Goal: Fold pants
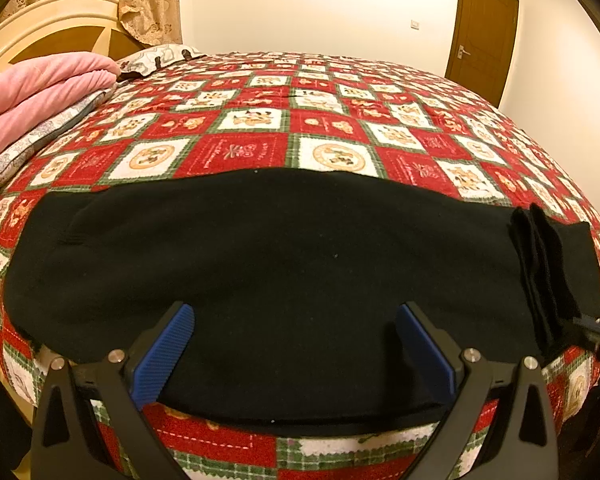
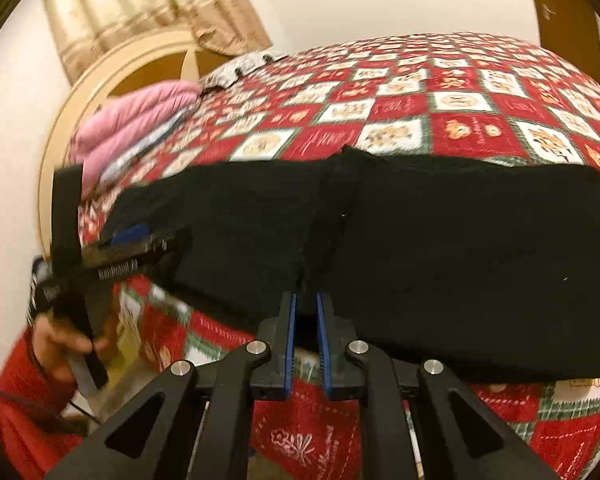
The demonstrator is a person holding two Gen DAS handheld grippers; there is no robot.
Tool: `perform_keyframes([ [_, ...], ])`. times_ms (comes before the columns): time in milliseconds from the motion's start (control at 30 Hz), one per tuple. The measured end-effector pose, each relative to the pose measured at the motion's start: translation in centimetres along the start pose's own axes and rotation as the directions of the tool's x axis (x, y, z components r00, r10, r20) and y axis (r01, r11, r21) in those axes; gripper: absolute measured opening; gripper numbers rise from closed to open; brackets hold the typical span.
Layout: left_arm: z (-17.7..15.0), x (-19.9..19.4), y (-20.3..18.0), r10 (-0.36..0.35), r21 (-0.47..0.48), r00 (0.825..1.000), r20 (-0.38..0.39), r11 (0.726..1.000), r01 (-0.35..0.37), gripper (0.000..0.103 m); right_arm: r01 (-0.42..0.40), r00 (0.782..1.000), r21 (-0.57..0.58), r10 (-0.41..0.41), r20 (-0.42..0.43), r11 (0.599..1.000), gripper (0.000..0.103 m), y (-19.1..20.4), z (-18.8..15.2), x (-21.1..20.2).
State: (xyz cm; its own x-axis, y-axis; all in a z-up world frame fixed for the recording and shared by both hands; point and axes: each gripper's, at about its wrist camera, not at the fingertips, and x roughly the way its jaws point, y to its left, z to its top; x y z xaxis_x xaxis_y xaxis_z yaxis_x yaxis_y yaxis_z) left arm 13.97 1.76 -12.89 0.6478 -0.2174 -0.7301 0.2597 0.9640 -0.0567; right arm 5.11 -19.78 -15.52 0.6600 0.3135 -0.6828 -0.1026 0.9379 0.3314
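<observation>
Black pants (image 1: 280, 272) lie flat along the near edge of a bed with a red, white and green patchwork quilt (image 1: 260, 120). One end is folded back over the rest at the right (image 1: 556, 264). My left gripper (image 1: 294, 312) is open, its blue pads spread wide just above the near edge of the pants. In the right wrist view the pants (image 2: 440, 256) show a raised fold line in the middle. My right gripper (image 2: 306, 300) is shut on the near edge of the pants at that fold. The left gripper (image 2: 140, 236) shows there at the left, held by a hand.
A folded pink blanket (image 1: 40, 92) and a patterned pillow (image 1: 160, 56) lie at the head of the bed on the left, before a cream headboard (image 1: 52, 28) and curtains. A brown door (image 1: 484, 32) stands in the far wall. The bed edge is right below the grippers.
</observation>
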Motion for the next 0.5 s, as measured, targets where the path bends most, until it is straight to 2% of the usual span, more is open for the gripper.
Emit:
perform_keyframes([
  [100, -0.1, 0.1, -0.3, 0.003, 0.010, 1.000, -0.005, 1.000, -0.003, 0.103, 0.052, 0.999, -0.057, -0.052, 0.017, 0.997, 0.012, 0.5, -0.9, 0.8],
  [200, -0.1, -0.2, -0.3, -0.002, 0.019, 1.000, -0.001, 1.000, 0.002, 0.103, 0.024, 1.000, -0.053, -0.024, -0.006, 0.998, 0.028, 0.7, -0.4, 0.4],
  [233, 0.0, -0.4, -0.3, -0.010, 0.018, 1.000, 0.005, 1.000, 0.010, 0.103, -0.010, 1.000, -0.037, 0.010, -0.013, 0.999, 0.038, 0.6, -0.1, -0.2],
  [267, 0.1, -0.6, -0.4, -0.017, 0.018, 1.000, 0.009, 1.000, 0.016, 0.103, -0.047, 0.999, -0.022, 0.047, 0.001, 0.999, 0.043, 0.4, 0.2, -1.0],
  [333, 0.6, -1.2, -0.8, -0.050, 0.028, 0.998, 0.032, 0.998, 0.049, 0.103, -0.117, 0.989, -0.003, 0.117, 0.093, 0.993, 0.044, -0.5, 1.0, -4.0],
  [367, 0.9, -1.6, -1.2, -0.066, 0.039, 0.997, 0.045, 0.997, 0.064, 0.103, -0.111, 0.984, -0.001, 0.110, 0.140, 0.994, 0.044, -1.1, 1.4, -5.3],
  [400, 1.2, -1.9, -1.6, -0.079, 0.048, 0.995, 0.053, 0.996, 0.076, 0.103, -0.074, 0.980, 0.005, 0.072, 0.188, 0.997, 0.044, -2.0, 2.0, -6.5],
  [433, 1.6, -2.2, -2.2, -0.099, 0.062, 0.993, 0.064, 0.994, 0.095, 0.103, -0.006, 0.975, 0.023, 0.001, 0.223, 1.000, 0.044, -3.2, 2.5, -7.6],
  [500, 2.4, -2.9, -3.9, -0.149, 0.092, 0.985, 0.088, 0.986, 0.141, 0.103, 0.122, 0.967, 0.084, -0.137, 0.216, 0.989, 0.040, -6.4, 3.7, -8.4],
])
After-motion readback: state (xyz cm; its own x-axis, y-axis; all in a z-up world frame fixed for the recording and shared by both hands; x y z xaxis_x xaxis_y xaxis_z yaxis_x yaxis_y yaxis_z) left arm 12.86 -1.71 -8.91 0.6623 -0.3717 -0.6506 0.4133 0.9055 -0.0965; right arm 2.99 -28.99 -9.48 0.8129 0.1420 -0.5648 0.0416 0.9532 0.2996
